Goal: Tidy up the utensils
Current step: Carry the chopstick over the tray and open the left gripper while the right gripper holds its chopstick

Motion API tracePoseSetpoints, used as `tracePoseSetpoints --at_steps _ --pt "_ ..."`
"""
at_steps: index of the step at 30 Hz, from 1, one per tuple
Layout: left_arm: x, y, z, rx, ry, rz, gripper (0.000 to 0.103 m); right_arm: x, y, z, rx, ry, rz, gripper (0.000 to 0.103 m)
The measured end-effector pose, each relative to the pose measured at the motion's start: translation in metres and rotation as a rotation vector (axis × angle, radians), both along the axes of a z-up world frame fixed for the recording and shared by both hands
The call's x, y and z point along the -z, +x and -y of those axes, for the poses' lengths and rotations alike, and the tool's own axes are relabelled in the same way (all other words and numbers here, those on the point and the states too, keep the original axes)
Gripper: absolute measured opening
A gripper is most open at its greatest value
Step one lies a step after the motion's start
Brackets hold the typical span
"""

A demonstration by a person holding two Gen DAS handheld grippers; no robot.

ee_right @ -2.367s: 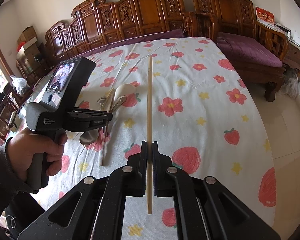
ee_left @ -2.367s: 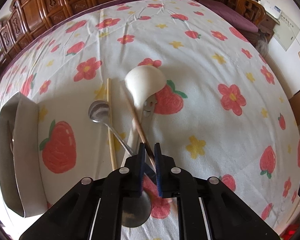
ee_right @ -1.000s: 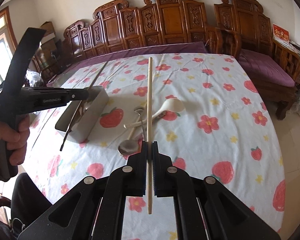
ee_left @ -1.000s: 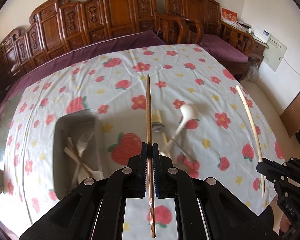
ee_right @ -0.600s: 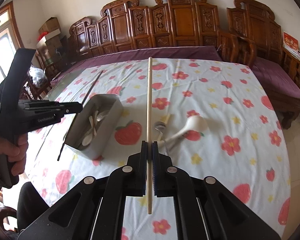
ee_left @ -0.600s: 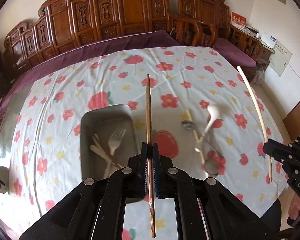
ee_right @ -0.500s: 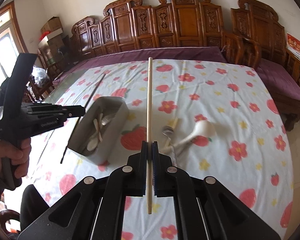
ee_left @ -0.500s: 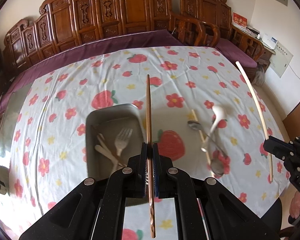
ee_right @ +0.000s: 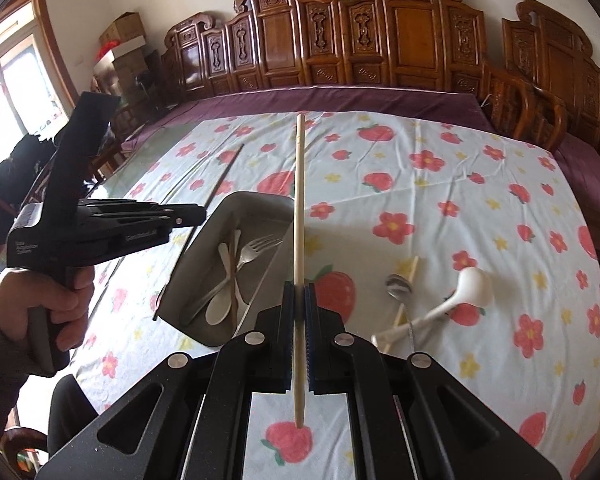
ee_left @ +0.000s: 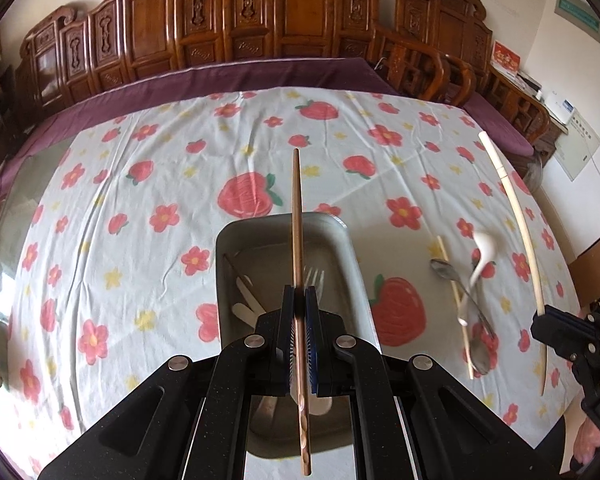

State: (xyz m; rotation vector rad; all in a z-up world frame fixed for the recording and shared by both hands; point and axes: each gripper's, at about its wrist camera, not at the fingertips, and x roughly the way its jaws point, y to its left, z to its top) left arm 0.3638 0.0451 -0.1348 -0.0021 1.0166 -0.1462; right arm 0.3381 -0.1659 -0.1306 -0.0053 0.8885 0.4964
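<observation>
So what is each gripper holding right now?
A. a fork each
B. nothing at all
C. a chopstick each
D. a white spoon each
C: the left gripper is shut on a dark brown chopstick over the metal tray, and the right gripper is shut on a pale chopstick.

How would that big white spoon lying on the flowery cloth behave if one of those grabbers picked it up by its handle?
The white spoon looks glossy and ceramic-like, so it is probably slippery and breakable. Its bowl is much bulkier than its thin handle, so it would likely droop bowl-first. The handle crosses a metal spoon and a chopstick, so lifting may nudge them.
</observation>
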Motion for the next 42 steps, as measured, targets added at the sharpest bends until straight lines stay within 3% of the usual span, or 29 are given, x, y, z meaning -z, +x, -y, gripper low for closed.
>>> tracePoseSetpoints --at_steps 15,22,30,42 --pt "0.032 0.007 -0.016 -0.010 -0.021 -0.027 0.005 0.014 0.011 -0.050 -0.051 -0.017 -0.022 0.006" --pt "0.035 0.019 -0.019 -0.012 -0.028 -0.030 0.005 0.017 0.013 -0.054 -0.053 -0.021 -0.027 0.006" --pt "0.057 0.015 -0.017 0.018 -0.015 -0.093 0.005 0.026 0.016 -0.059 -0.048 -0.025 -0.045 0.006" --pt "0.035 -0.013 -0.048 -0.016 -0.032 -0.043 0.005 0.043 0.021 -0.086 -0.067 -0.008 -0.086 0.006"
